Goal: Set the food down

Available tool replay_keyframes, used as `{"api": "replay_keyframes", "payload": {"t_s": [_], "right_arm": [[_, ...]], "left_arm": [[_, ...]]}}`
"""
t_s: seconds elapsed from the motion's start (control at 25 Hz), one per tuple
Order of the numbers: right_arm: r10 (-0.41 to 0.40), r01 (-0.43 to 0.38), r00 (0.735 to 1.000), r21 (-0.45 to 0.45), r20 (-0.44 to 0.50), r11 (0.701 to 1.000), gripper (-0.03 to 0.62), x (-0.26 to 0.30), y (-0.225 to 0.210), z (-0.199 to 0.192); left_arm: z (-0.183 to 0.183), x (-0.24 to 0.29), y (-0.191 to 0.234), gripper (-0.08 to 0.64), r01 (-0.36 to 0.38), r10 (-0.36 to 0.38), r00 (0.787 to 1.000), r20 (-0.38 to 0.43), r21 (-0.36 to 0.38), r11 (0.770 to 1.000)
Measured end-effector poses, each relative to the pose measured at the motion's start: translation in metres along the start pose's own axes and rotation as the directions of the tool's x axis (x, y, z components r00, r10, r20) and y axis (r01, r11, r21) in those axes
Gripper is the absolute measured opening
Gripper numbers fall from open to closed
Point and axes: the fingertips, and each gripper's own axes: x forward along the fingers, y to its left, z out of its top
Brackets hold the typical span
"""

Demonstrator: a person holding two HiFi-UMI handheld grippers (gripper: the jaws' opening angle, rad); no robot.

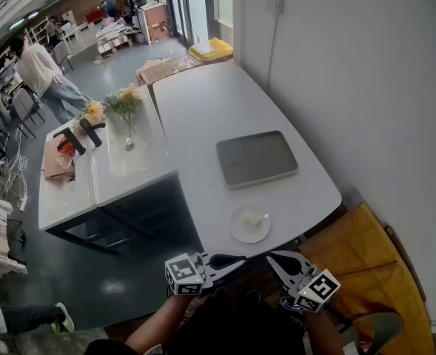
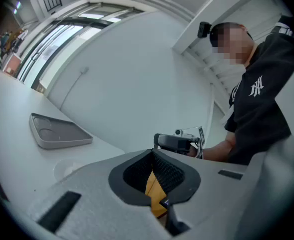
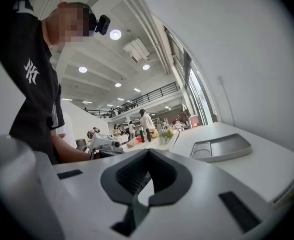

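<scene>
Head view: the left gripper [image 1: 232,259] and the right gripper [image 1: 279,263] hang just off the near edge of the white table [image 1: 203,109], each with its jaws pressed together on nothing. The food [image 1: 253,219] sits on a small plate [image 1: 237,228] close to that edge, apparently set down. A careless upward swing could knock the plate off. Nothing stands between the grippers and the plate. A gray tray [image 1: 257,158] lies farther back, and flowers [image 1: 126,103] stand far left.

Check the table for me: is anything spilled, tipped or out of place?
Nothing stands out. The small plate sits flat near the front edge of the white table with a pale piece of food on it; the grey tray lies flat beyond it, empty. No spill shows.
</scene>
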Motion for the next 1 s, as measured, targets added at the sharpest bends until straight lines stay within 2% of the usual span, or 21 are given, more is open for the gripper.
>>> {"api": "replay_keyframes", "payload": {"t_s": [0.4,0.72,0.8,0.88,0.92,1.0], "right_arm": [[-0.019,0.019,1.0,-0.005,0.001,1.0,0.003,0.009,0.001,0.0],[-0.058,0.058,0.998,0.005,-0.025,0.998,0.005,0.014,-0.013,-0.006],[-0.084,0.084,0.996,-0.003,-0.039,0.996,0.006,0.015,-0.02,-0.008],[-0.112,0.112,0.992,-0.011,-0.054,0.994,0.009,0.016,-0.028,-0.013],[-0.119,0.119,0.991,-0.007,-0.067,0.993,0.026,0.018,-0.032,-0.017],[-0.126,0.129,0.987,0.019,-0.1,0.991,0.146,0.022,-0.037,-0.024]], "left_arm": [[0.001,-0.013,0.006,0.006,-0.028,0.028,1.0,0.013,0.013,1.0],[-0.005,-0.018,0.015,0.015,-0.087,0.094,0.995,-0.035,0.157,0.984],[-0.007,-0.02,0.021,0.039,-0.101,0.11,0.993,-0.044,0.18,0.979],[-0.012,-0.023,0.032,0.116,-0.117,0.128,0.99,-0.056,0.177,0.977],[-0.015,-0.025,0.038,0.126,-0.128,0.141,0.988,-0.061,0.172,0.977],[-0.022,-0.031,0.052,0.153,-0.158,0.17,0.982,-0.075,0.147,0.976]]}}
